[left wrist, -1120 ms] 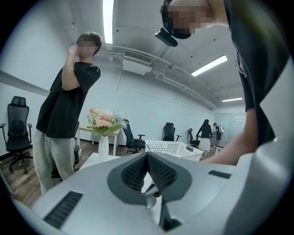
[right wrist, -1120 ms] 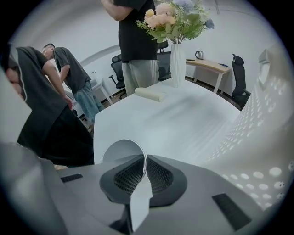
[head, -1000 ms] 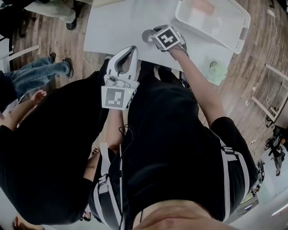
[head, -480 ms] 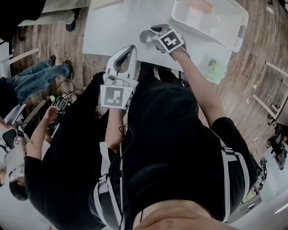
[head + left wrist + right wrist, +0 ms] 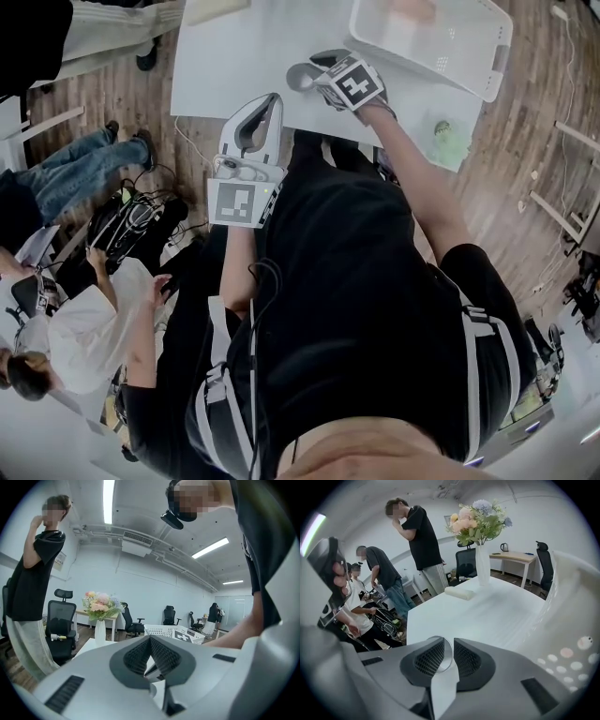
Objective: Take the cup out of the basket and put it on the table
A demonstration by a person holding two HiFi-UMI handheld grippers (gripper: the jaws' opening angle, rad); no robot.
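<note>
Since a second ago, your right tongs (image 5: pixel 316 73) have just been opening, and the thin wall of the cup (image 5: pixel 298 78) stands between the pads. In the right gripper view the two dark ribbed pads sit apart with the cup's clear rim curving through the gap, so the grip is released rather than clenched. The cup has kept its spot in the upper middle of the head view. It appears to stand upright, mouth up, on the white table (image 5: pixel 234 56) near the edge closest to you. It is outside the white basket (image 5: pixel 427 73), which lies tilted across the upper right of the frame, near the cup but not touching it.

At the lower left of the head view, a person in a white top (image 5: pixel 89 333) now crouches over a tangle of dark cables on the wooden floor (image 5: pixel 112 80). A second ago, black clothing filled that corner.

Your left tongs (image 5: pixel 274 99) are held in front of your chest, left of centre, with the tips reaching the table's near edge. In the left gripper view the pads meet at the tip with nothing between them, so they are clenched and empty.

A small green thing (image 5: pixel 450 141) lies at the table's right corner, below the basket. In the right gripper view, a white vase of flowers (image 5: pixel 482 559) stands at the far end of the table.
</note>
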